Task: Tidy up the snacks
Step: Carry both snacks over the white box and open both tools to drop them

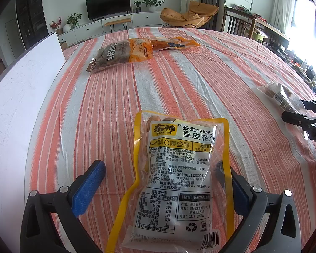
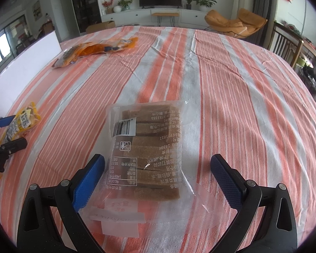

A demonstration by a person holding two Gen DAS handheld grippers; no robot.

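Your left tool (image 1: 158, 175) is wide open, straddling the peanut packet (image 1: 177, 175) that lies flat on the striped worktop (image 1: 179, 80); its long axis runs straight away from you, near end between the fingers. Your right tool (image 2: 158, 172) is open too, around the clear cake bag (image 2: 149, 151), same lengthwise lie. Each arm is nearer its own packet. Two orange bags (image 1: 132, 52) sit far left, well apart.

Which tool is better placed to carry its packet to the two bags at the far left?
Left tool, likely: it brackets the peanut packet and sits nearer the far-left bags.
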